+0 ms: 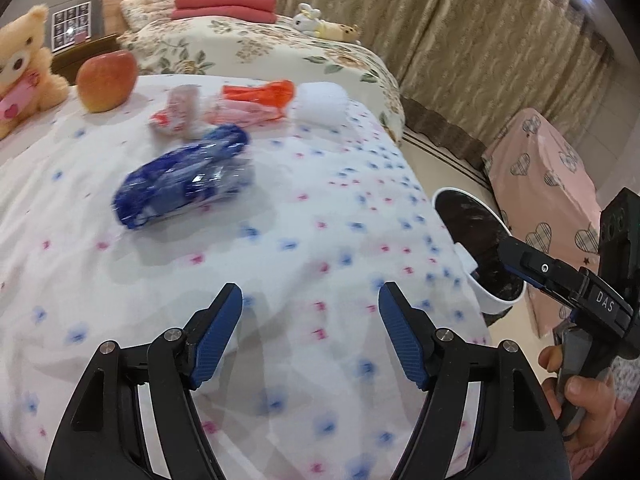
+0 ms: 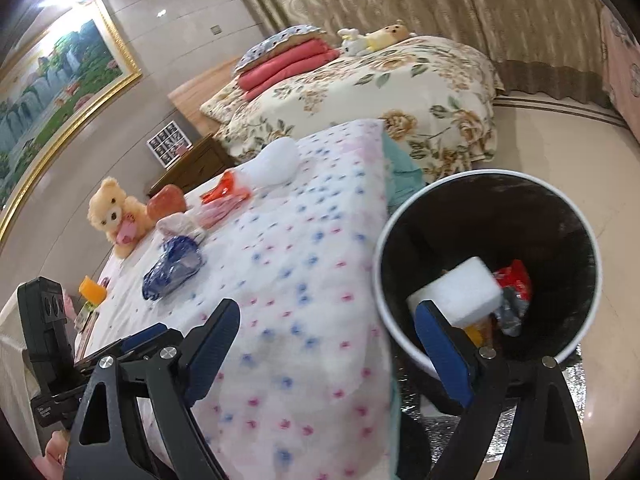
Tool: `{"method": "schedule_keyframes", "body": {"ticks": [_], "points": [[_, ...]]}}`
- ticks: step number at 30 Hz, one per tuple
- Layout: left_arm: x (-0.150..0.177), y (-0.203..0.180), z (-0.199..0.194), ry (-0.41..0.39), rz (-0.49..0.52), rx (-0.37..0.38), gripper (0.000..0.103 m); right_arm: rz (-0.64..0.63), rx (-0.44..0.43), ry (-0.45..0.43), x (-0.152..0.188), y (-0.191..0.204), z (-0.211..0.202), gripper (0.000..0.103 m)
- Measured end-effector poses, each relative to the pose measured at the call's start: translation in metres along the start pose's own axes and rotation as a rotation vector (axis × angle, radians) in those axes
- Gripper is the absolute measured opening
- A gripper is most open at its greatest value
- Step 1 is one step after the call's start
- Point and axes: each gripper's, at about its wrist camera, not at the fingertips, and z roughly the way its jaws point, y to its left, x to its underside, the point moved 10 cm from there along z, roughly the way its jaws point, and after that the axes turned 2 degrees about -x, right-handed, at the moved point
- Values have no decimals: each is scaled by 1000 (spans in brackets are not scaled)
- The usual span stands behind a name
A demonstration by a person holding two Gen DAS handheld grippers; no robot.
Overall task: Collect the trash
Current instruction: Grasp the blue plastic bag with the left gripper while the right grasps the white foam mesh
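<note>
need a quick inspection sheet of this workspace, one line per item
surface: bed with white flower-print cover, wrinkled.
job's things: blue crumpled wrapper nearest the left gripper; pale wrapper, orange-pink wrapper and white wad behind it; bin beside the bed already holds a white foam block and red and grey scraps.
clutter: apple, teddy bear, yellow object at the bed's edge.
grippers: left gripper open, empty, above the cover; right gripper open, empty, at the bin.
cables: nothing seen.
surroundings: second bed with floral quilt, curtains, framed painting.
</note>
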Motion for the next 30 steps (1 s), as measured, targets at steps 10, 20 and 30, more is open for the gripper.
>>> {"method": "schedule_keyframes", "body": {"ticks": [10,20,30], "points": [[4,36,-9,-16,-60,-46,74,-61,-22,39,7,31,22,91],[-3,63,-15,-45,-85,-110,76,-100,-26,48,0,47,38,91],[-26,97,-12,-81,-80,-185,80,-107,-35,71,-12,57,75,91]]}}
